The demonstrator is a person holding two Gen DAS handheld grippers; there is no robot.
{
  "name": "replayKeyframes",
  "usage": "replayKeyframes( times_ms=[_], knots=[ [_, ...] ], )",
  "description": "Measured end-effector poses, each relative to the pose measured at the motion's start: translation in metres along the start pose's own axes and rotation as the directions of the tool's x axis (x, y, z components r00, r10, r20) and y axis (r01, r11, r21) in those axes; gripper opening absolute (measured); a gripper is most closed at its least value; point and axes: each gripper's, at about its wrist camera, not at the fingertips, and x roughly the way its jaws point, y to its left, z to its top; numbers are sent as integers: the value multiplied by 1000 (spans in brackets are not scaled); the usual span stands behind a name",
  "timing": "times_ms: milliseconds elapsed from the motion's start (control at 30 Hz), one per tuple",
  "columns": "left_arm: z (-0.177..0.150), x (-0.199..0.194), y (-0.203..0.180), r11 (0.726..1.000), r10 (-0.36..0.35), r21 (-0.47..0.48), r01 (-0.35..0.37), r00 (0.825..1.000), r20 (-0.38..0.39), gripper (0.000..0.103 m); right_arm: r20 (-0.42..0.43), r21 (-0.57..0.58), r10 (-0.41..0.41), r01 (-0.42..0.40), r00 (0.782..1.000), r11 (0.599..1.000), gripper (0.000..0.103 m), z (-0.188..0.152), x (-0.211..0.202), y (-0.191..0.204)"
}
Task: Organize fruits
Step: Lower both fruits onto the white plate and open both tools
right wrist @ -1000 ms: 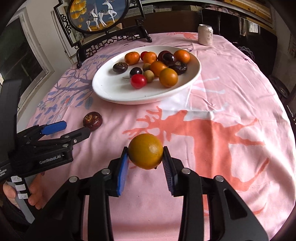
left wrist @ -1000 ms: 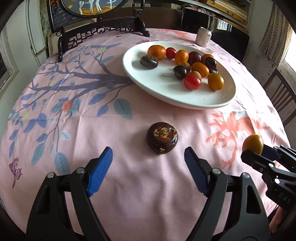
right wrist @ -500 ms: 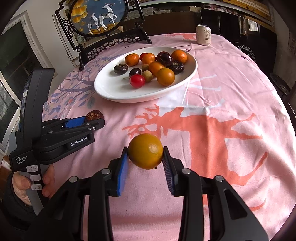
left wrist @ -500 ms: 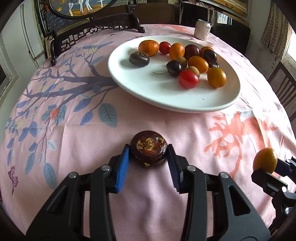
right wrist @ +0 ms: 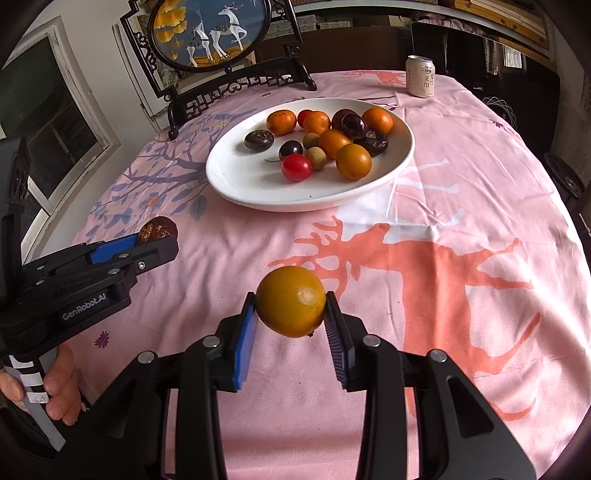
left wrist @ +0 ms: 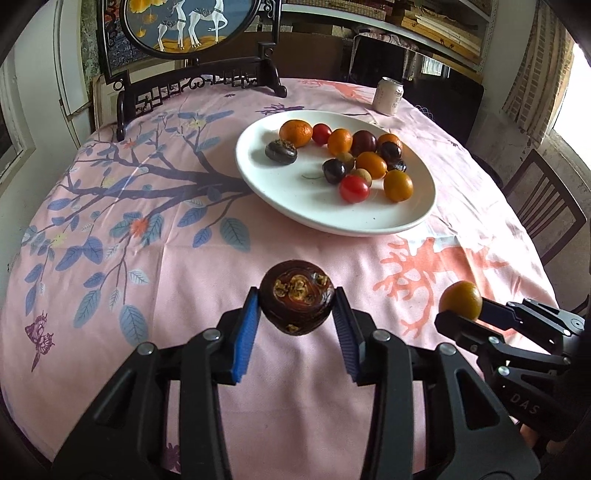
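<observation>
Both grippers loaded, white plate point(left wrist: 332, 218) waiting on the round table's pink printed tablecloth point(left wrist: 155, 280).

The plate, past both grippers at mid-table, already holds a crowd of oranges, cherry tomatoes and dark fruits bunched toward its far side. The left gripper point(left wrist: 296, 317) is clenched on a dark brown mangosteen point(left wrist: 296, 307), clear of the cloth; the right gripper point(right wrist: 290, 316) grips a small orange point(right wrist: 291, 301) the same way. Best, I judge, to carry each fruit over the near rim and release low onto the bare near part (round fruit rolls). Around it: a framed deer screen point(left wrist: 192, 26), a drinks can point(right wrist: 420, 76) at the far edge and a wooden chair point(left wrist: 543, 210).
</observation>
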Motion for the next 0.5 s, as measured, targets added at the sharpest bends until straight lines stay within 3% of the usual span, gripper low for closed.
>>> replayKeyframes(
  times_ms=[233,400,500],
  knots=[
    [42,-3,10,998,54,12,-54,998,41,40,10,-48,-40,40,999,998,36,39,5,-1],
    [92,22,3,998,47,42,-49,998,33,40,22,-51,-62,64,998,997,36,79,17,-19],
    [121,45,-5,998,29,47,-31,999,24,40,39,-54,-131,133,991,990,36,103,28,-31]
  ],
)
